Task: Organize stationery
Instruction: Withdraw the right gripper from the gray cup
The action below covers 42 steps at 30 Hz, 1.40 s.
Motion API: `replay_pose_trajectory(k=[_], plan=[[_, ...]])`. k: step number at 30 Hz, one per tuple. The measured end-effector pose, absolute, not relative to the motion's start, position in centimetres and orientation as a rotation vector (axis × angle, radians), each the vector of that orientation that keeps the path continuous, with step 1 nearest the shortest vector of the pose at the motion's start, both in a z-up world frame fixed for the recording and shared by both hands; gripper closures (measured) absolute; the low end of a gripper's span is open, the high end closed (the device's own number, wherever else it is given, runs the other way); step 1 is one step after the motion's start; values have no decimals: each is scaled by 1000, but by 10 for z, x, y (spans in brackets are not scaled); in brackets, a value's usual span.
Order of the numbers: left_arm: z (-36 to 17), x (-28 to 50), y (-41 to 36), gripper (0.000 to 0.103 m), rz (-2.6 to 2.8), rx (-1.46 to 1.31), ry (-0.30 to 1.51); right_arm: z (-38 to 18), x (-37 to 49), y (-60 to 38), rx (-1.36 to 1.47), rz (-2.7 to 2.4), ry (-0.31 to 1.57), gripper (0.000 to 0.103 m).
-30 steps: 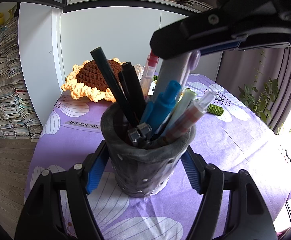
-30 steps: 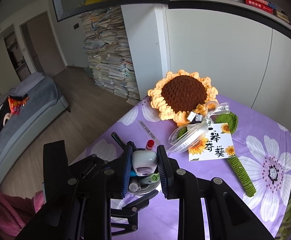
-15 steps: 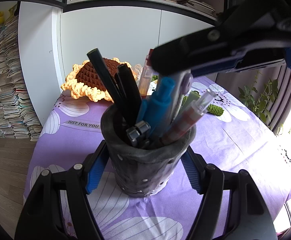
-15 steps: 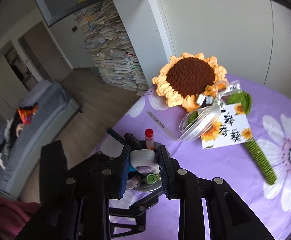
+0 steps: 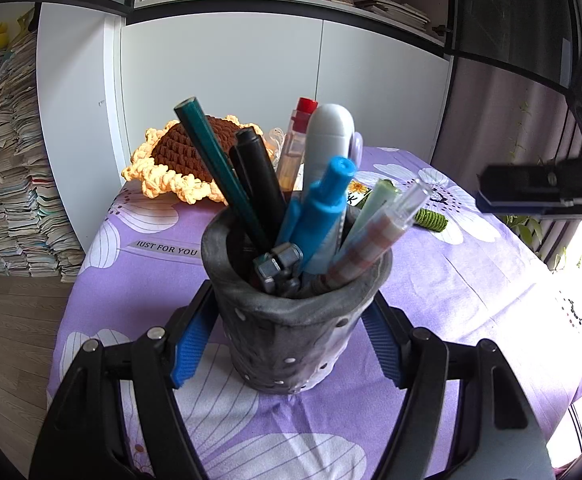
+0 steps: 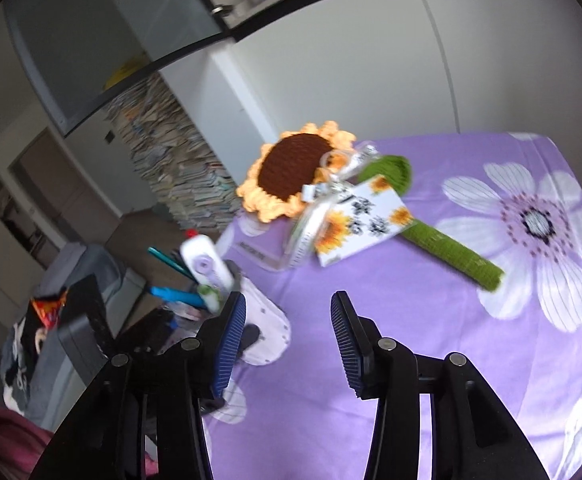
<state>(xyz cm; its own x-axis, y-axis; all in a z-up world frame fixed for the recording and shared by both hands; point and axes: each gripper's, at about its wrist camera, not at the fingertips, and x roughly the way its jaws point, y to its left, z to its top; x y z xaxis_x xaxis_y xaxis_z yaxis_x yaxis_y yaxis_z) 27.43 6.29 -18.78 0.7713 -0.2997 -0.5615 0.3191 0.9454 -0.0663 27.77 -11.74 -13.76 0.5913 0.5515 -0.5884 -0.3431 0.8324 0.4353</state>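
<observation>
A dark grey pen holder (image 5: 297,320) stands on the purple cloth, full of pens, a blue marker (image 5: 323,212) and a grey-white correction tape (image 5: 327,140). My left gripper (image 5: 291,328) has its blue pads against both sides of the holder, shut on it. My right gripper (image 6: 287,328) is open and empty, off to the right of the holder; it shows at the right edge of the left wrist view (image 5: 539,196). In the right wrist view the correction tape (image 6: 207,264) stands in the holder at the left.
A crochet sunflower (image 6: 295,168) with a green stem (image 6: 451,248) and a card (image 6: 363,220) lies at the back of the table (image 6: 451,360). A white cabinet (image 5: 211,80) stands behind. Stacks of books (image 5: 7,184) rise at the left. Floor lies beyond the table's left edge.
My right gripper has let go of the correction tape, opened, and pulled away to the right. The tape now stands in the holder. The left gripper has stayed on the holder.
</observation>
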Motion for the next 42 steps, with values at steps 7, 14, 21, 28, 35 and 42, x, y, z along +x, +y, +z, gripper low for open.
replay_pose_trajectory(k=[7,14,21,28,35,42], plan=[[-188,274,61,27,-315,41,602,-166,263,-150,396,485,802,58],[-184,277,57,26,-280,38,615,-179,251,-176,424,440,776,58],[-175,280,46,28,-222,39,617,-198,238,-191,322,372,770,58],[-170,283,36,34,-165,50,626,-209,231,-212,381,388,767,58],[-163,287,10,34,-198,93,632,-208,221,-220,369,367,744,58],[-152,292,-23,34,-275,120,604,-211,219,-229,394,352,739,57]])
